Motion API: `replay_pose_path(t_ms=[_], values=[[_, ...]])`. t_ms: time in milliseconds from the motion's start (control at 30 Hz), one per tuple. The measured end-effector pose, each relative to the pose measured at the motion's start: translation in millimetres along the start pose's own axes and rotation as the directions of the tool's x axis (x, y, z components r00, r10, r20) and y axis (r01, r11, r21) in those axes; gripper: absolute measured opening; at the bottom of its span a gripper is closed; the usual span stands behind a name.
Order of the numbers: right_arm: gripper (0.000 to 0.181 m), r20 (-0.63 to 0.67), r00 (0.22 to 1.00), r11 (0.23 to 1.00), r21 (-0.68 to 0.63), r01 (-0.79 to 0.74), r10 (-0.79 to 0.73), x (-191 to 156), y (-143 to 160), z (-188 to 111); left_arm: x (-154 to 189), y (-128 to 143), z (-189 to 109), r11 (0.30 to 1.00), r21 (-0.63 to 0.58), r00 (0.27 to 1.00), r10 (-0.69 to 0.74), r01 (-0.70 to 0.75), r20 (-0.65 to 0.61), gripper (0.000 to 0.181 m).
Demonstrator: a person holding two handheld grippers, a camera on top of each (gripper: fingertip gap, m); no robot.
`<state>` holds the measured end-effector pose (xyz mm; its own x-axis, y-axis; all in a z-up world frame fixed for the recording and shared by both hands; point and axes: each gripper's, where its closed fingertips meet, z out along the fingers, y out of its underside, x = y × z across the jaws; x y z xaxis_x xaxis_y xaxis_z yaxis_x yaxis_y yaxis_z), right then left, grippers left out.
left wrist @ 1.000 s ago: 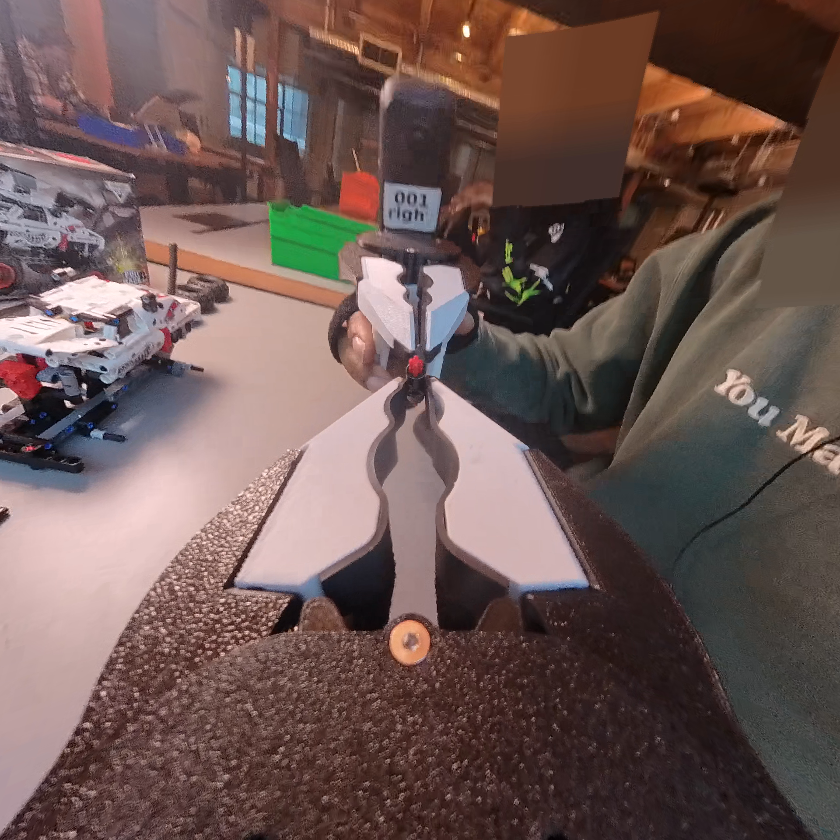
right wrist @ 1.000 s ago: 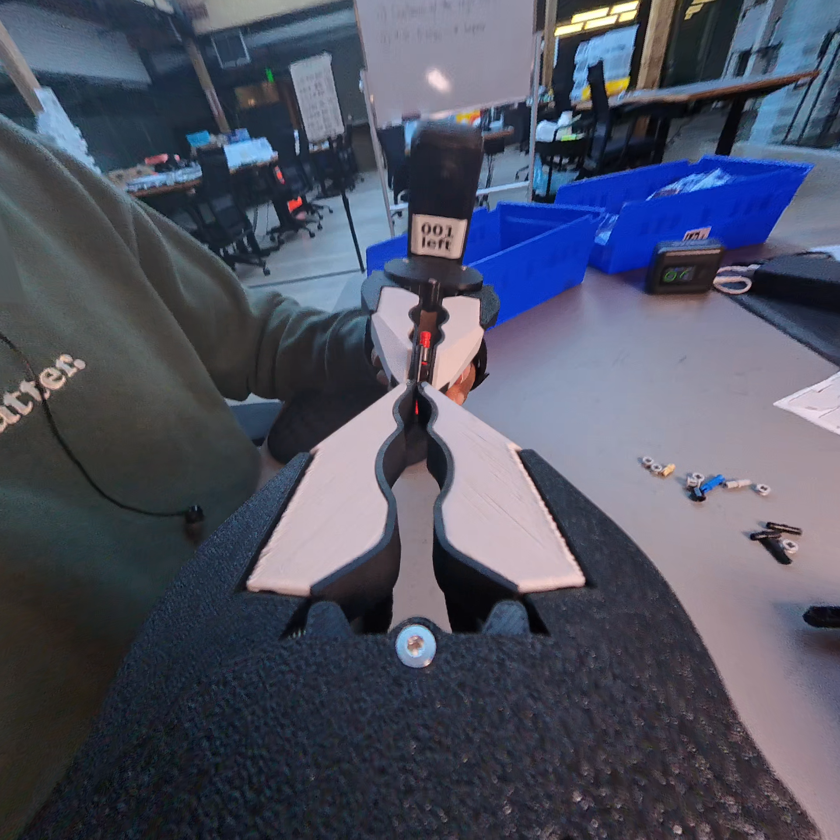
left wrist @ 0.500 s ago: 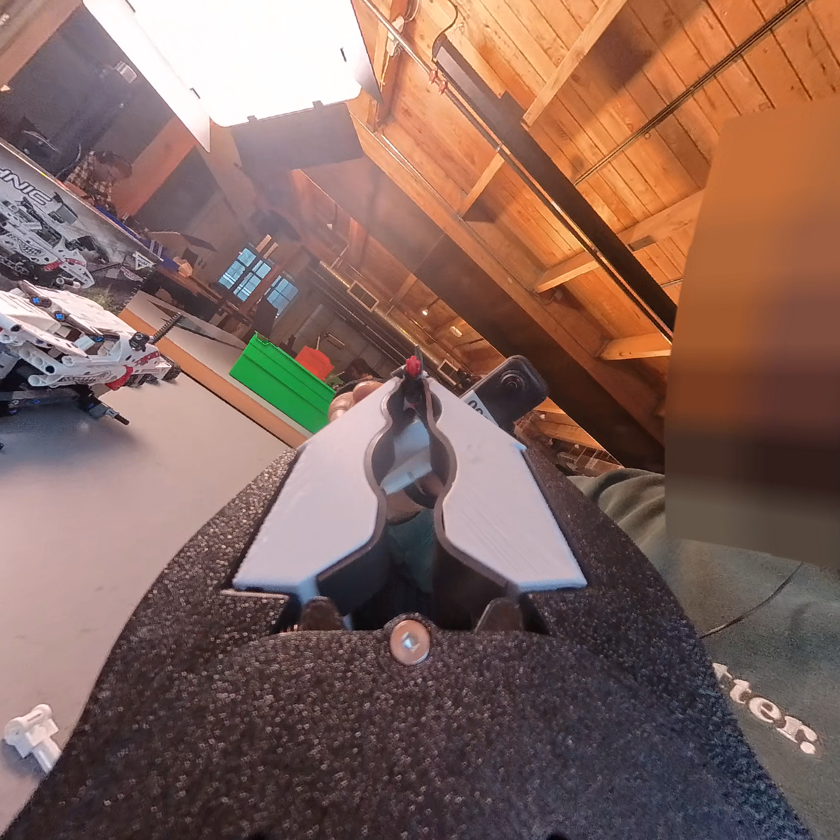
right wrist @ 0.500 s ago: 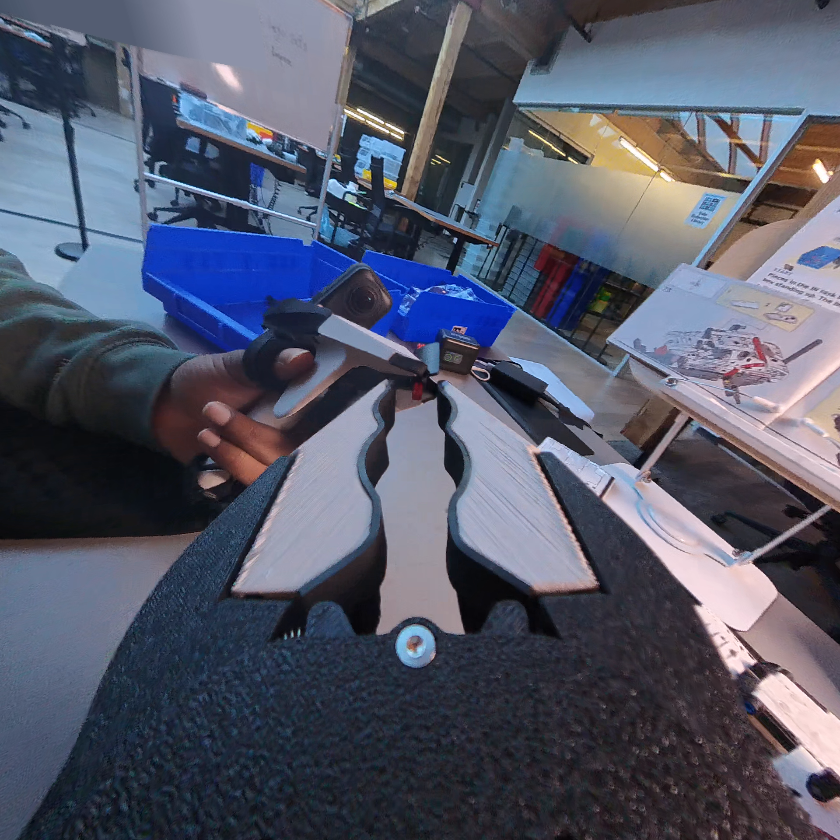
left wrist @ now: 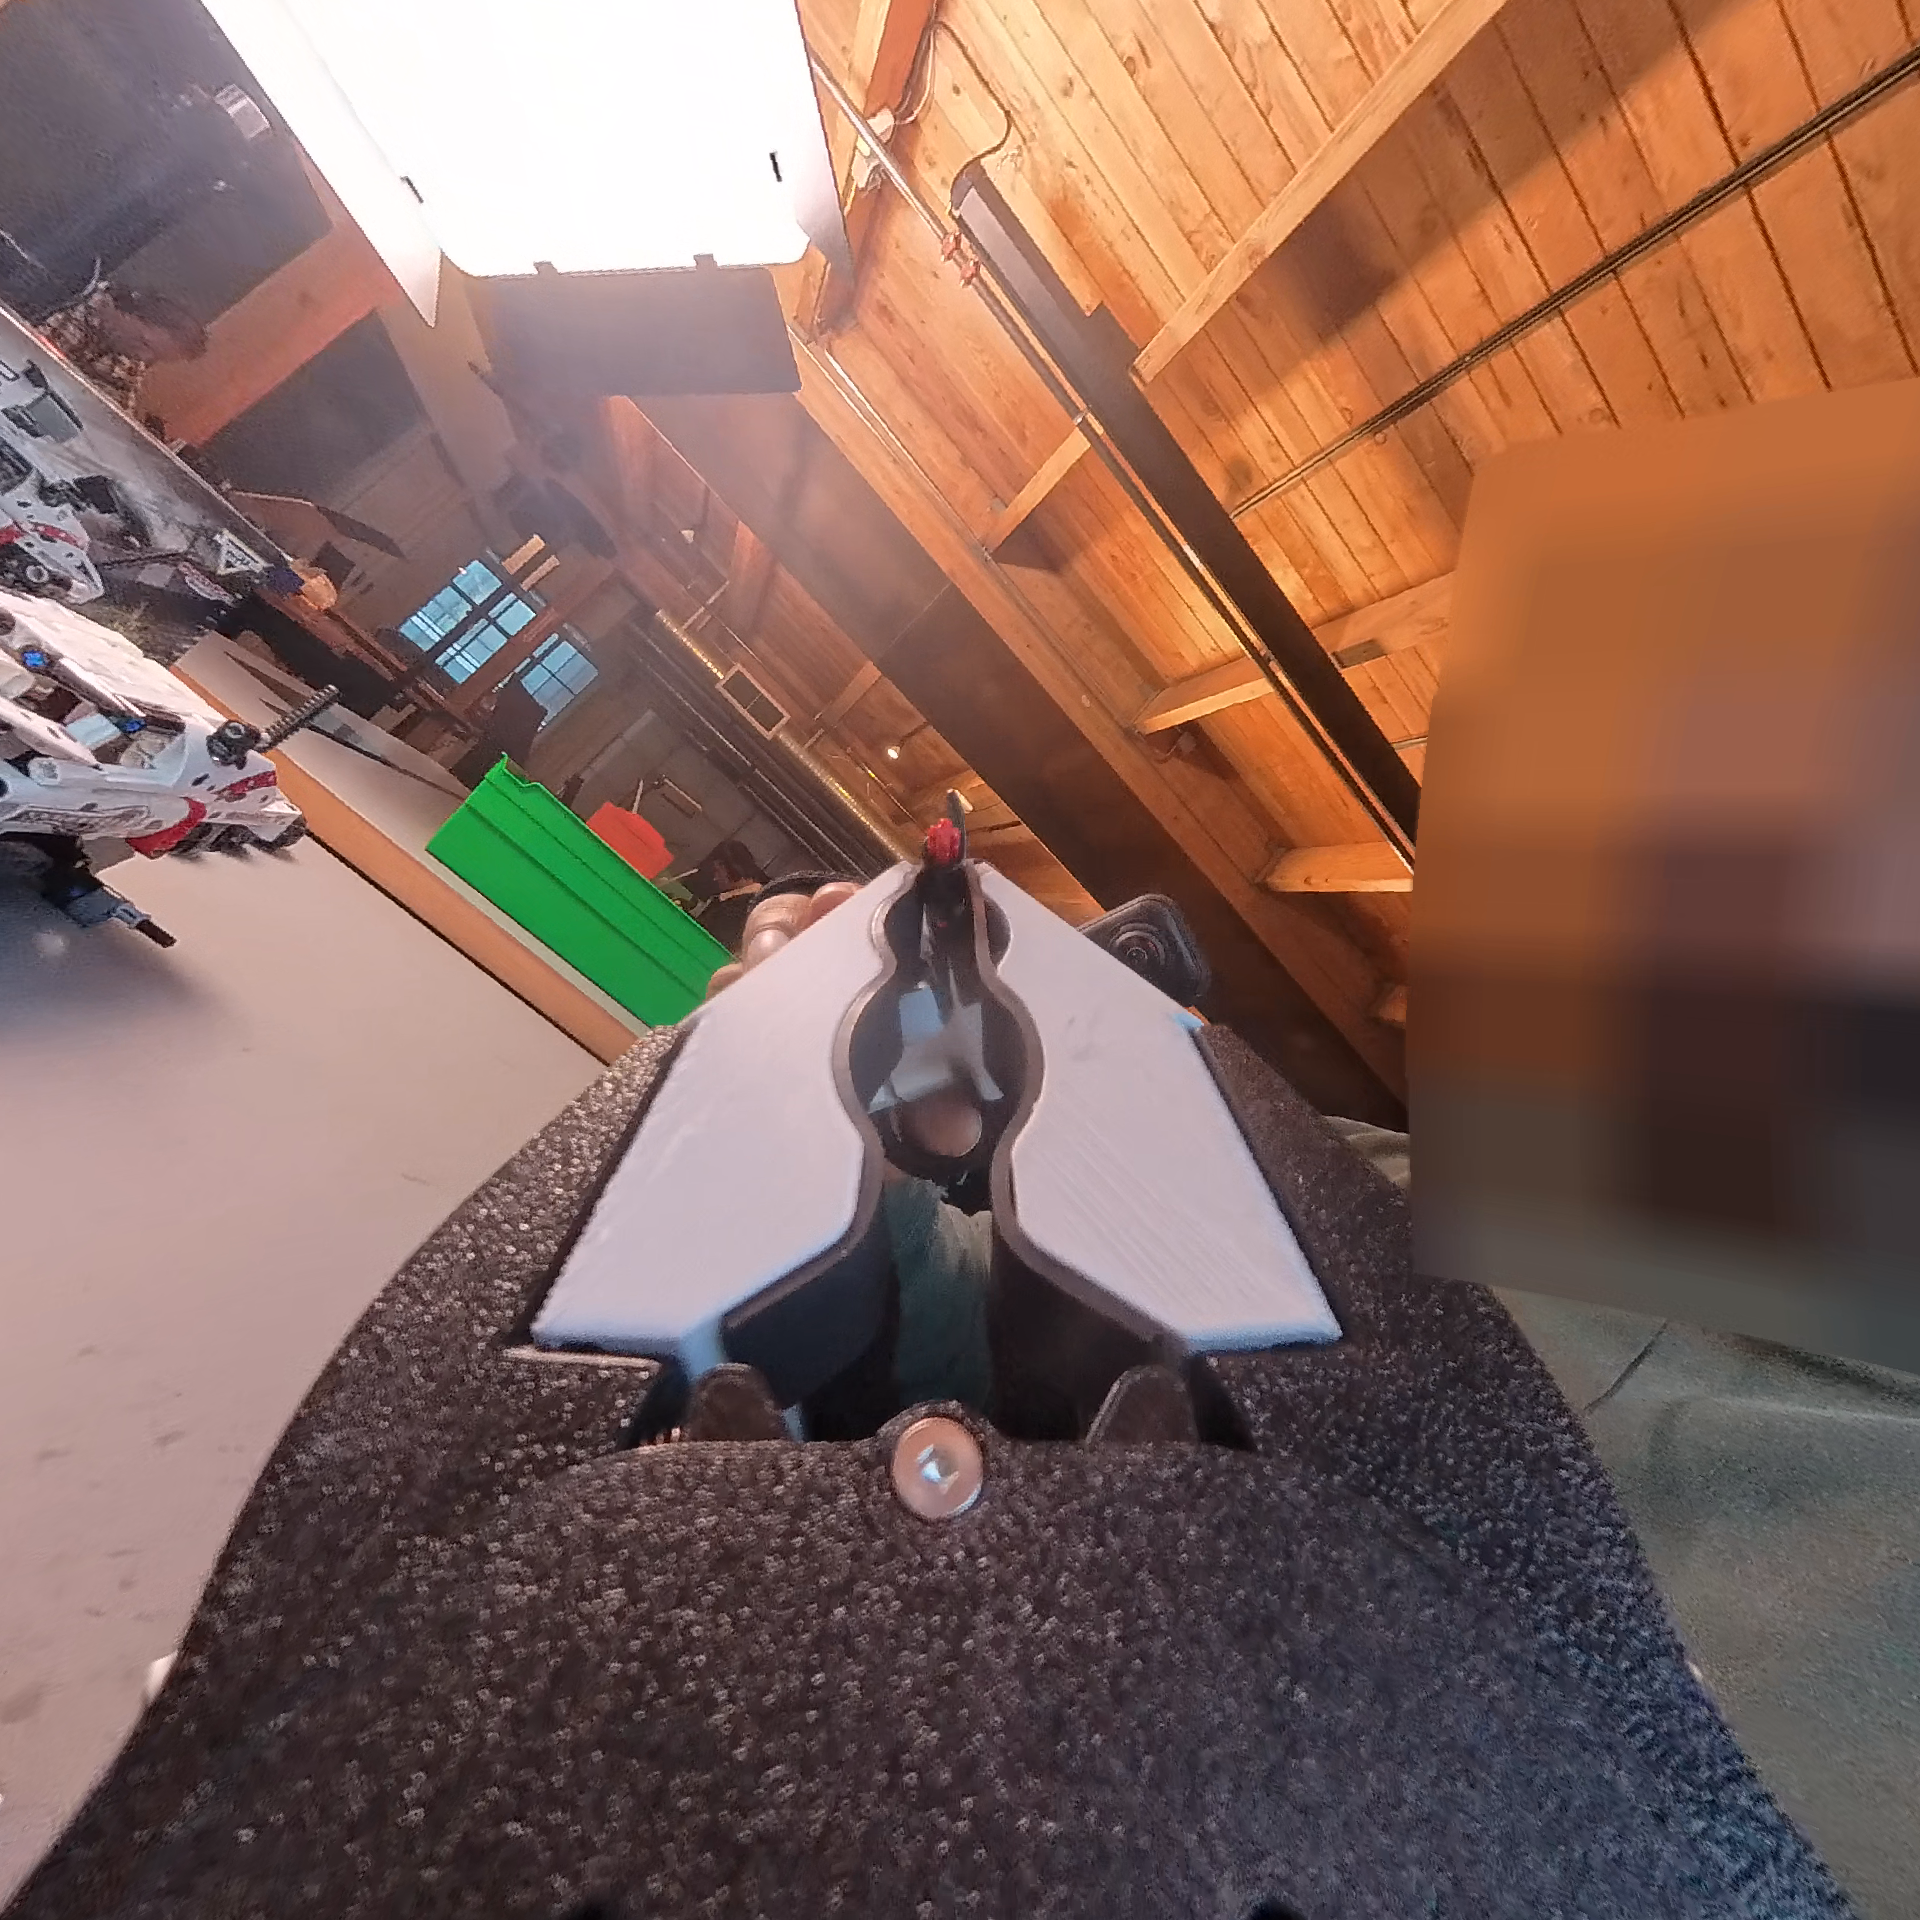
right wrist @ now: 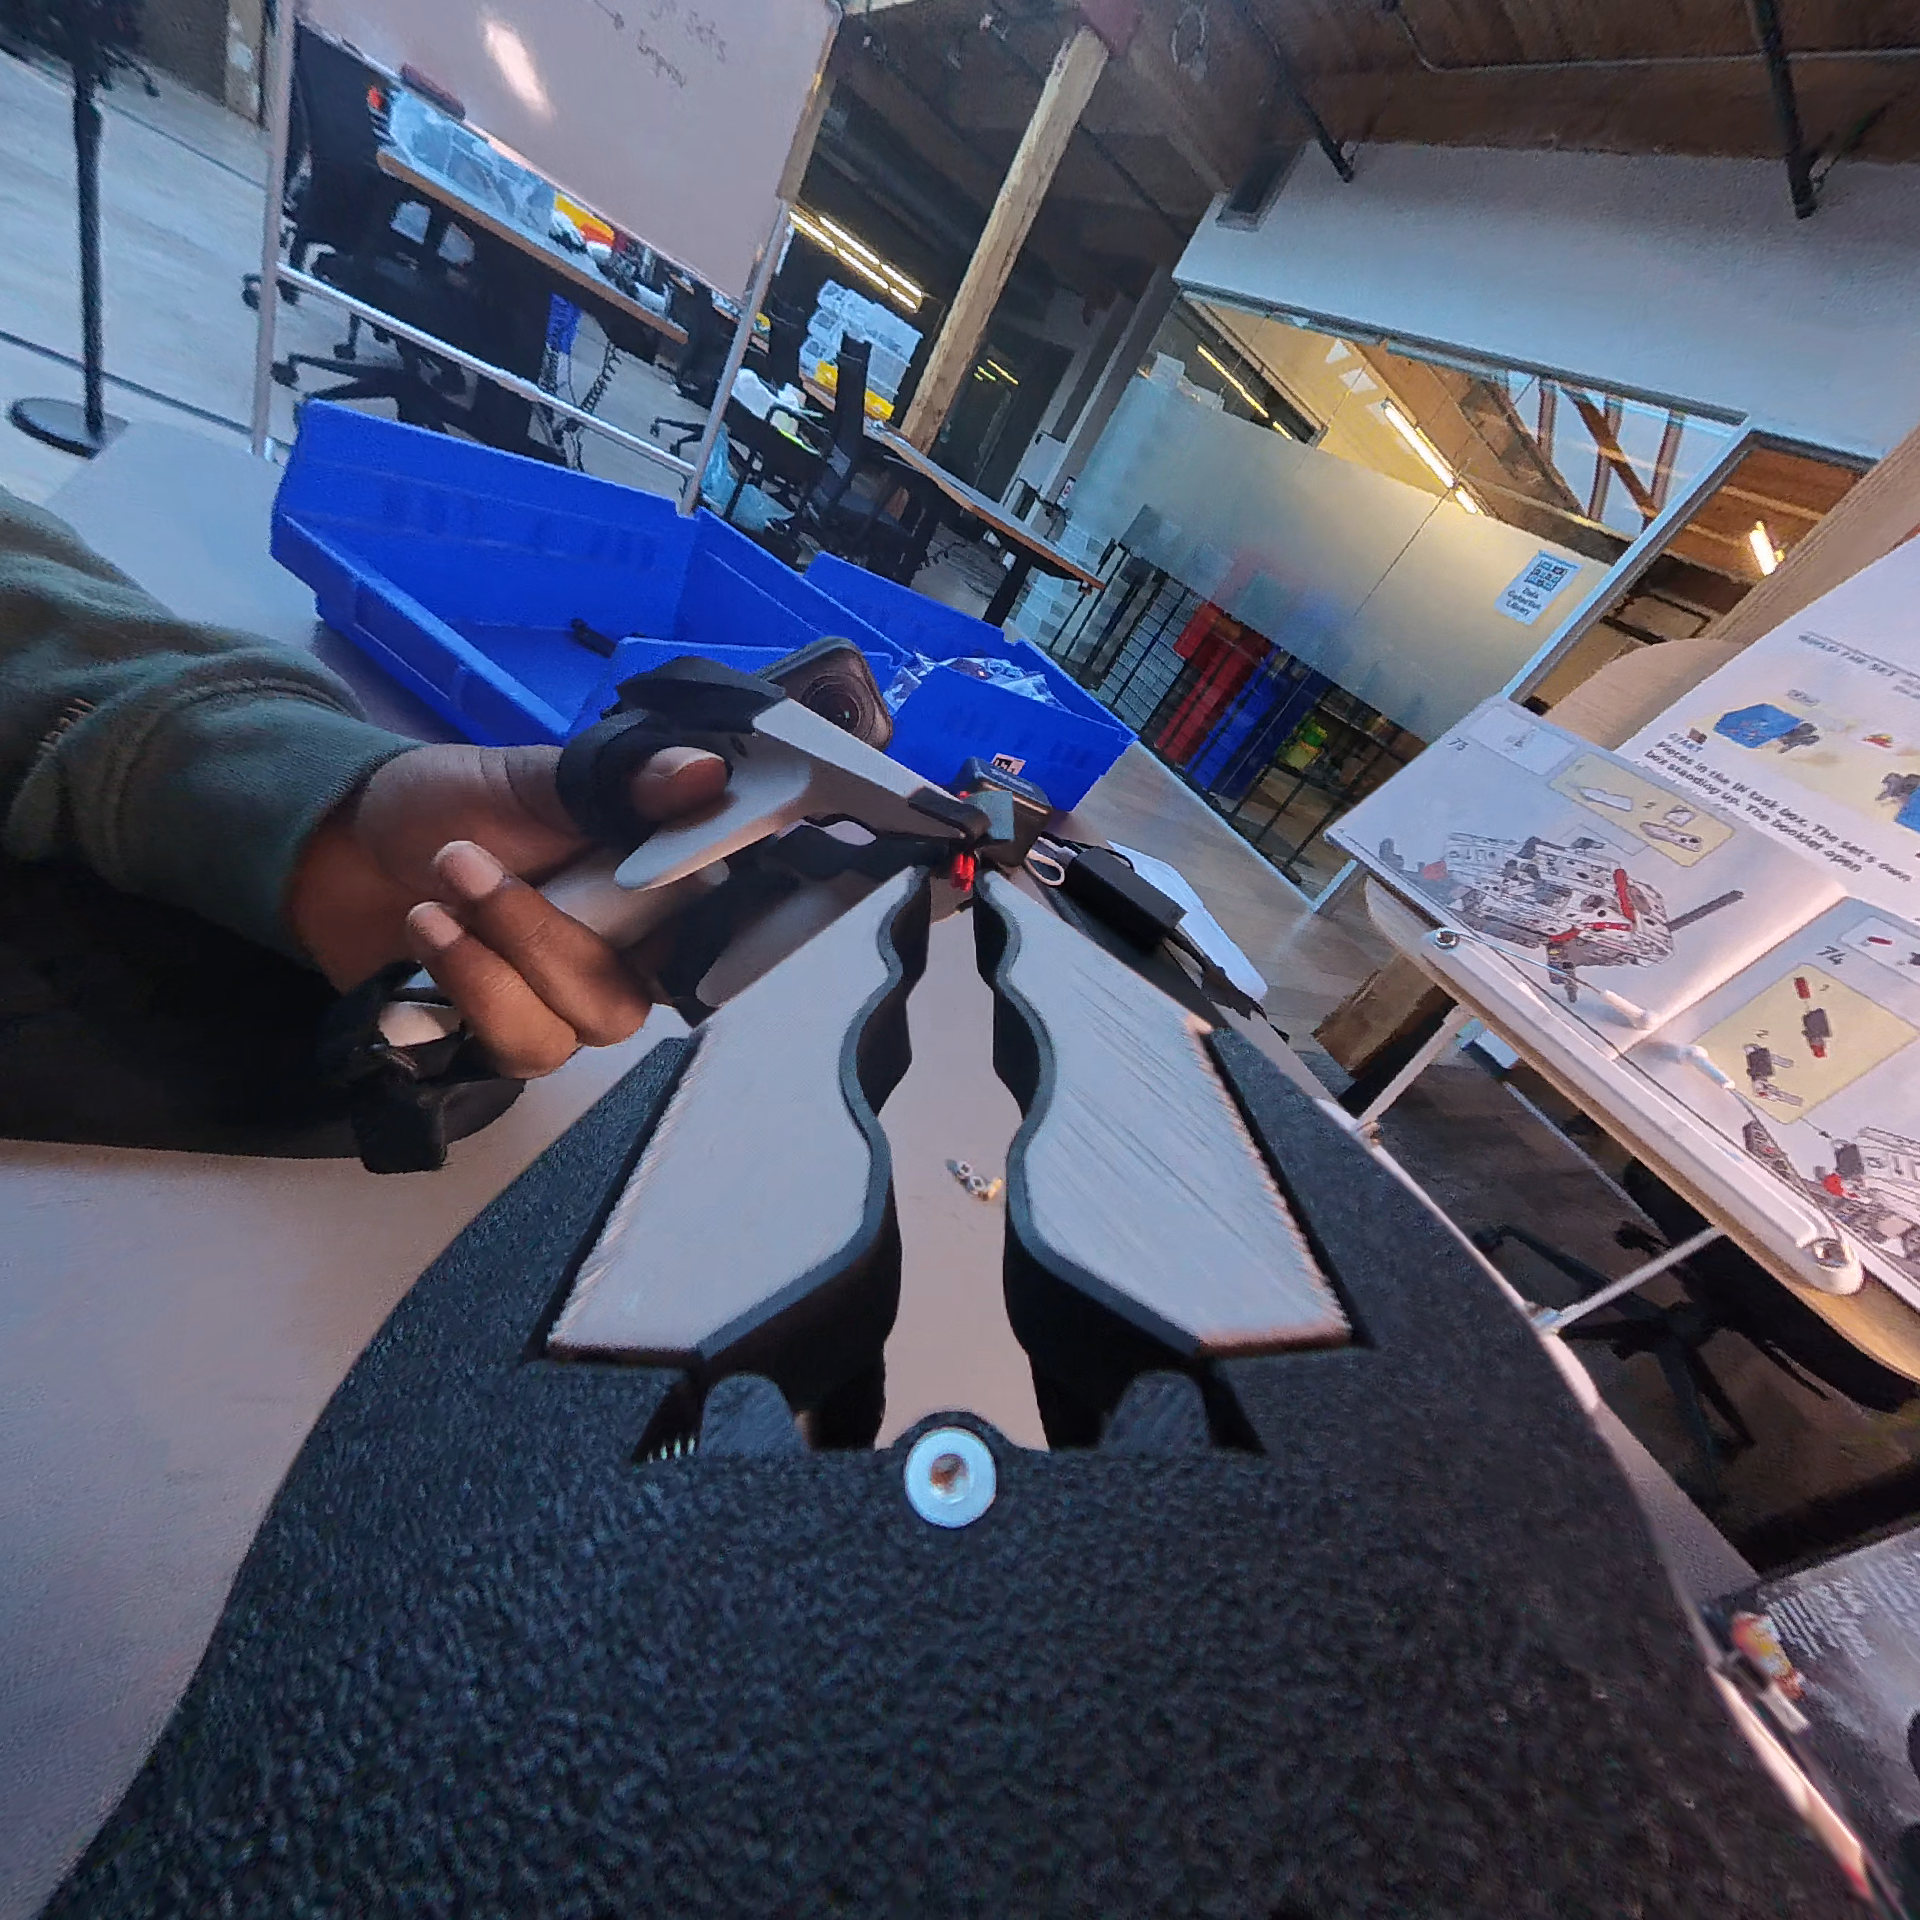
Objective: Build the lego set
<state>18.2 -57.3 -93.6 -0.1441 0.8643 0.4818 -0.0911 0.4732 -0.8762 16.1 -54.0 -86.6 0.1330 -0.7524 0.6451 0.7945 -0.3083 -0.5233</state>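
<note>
While both tools are lifted above the grey table [left wrist: 260, 1091], the left gripper [left wrist: 940, 888] has its two pale fingers pressed together at the tips, clamped on a small black lego pin with a red end [left wrist: 943, 831]. The red end stands out just past the fingertips. The right gripper [right wrist: 954, 894] points its tips at the same pin from the other side. Its fingers are nearly together, with only a narrow slit between them, and the red part sits right at this slit. I cannot tell if they really pinch it.

A bare hand [right wrist: 468, 894] in a green sleeve holds the left tool. Behind it, two blue plastic bins [right wrist: 468, 582] stand on the table. An open instruction booklet on a tilted stand [right wrist: 1662, 914] is at the right side. A few tiny loose pieces [right wrist: 975, 1179] lie on the table under the right gripper. Far on the left, the half-built white, red and black lego vehicle [left wrist: 114, 769] rests on the table, well apart from the pin, with a green plastic bin [left wrist: 561, 883] further back.
</note>
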Motion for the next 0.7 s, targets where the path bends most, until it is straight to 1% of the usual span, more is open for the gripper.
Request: replay_pose_path(t_ms=[167,300,367,400,433,500,567,700], values=[[0.005,-0.031,0.999,0.999,-0.017,0.042,-0.042,2,1,2,1,2,2,1.0,-0.001,1.0,-0.023,0.023,-0.012,0.005],[0.002,-0.009,0.999,0.999,-0.013,0.046,-0.046,-1,1,0,2,5,2,1.0,-0.023,1.0,-0.02,0.019,-0.022,0.005],[0.002,0.038,0.999,1.0,-0.002,-0.005,0.005,-2,1,-3,3,9,2,0.997,-0.078,0.999,0.028,-0.029,-0.015,0.006],[0.002,0.07,0.996,0.999,0.008,-0.051,0.051,-3,1,-5,2,11,1,0.992,-0.117,0.998,0.056,-0.056,-0.008,0.009],[0.002,0.109,0.99,0.996,0.006,-0.093,0.092,-4,2,-8,2,13,-1,0.983,-0.165,0.996,0.086,-0.085,-0.001,0.016],[0.002,0.164,0.976,0.989,-0.002,-0.148,0.147,-4,5,-13,0,23,-5,0.948,-0.284,0.988,0.154,-0.145,0.011,0.022],[0.002,0.228,0.957,0.984,-0.028,-0.176,0.178,-11,9,-16,2,27,-6,0.915,-0.356,0.979,0.204,-0.189,0.003,0.027],[0.002,0.284,0.939,0.981,-0.041,-0.192,0.196,-22,10,-16,0,40,-11,0.847,-0.473,0.961,0.278,-0.243,0.004,0.02]])
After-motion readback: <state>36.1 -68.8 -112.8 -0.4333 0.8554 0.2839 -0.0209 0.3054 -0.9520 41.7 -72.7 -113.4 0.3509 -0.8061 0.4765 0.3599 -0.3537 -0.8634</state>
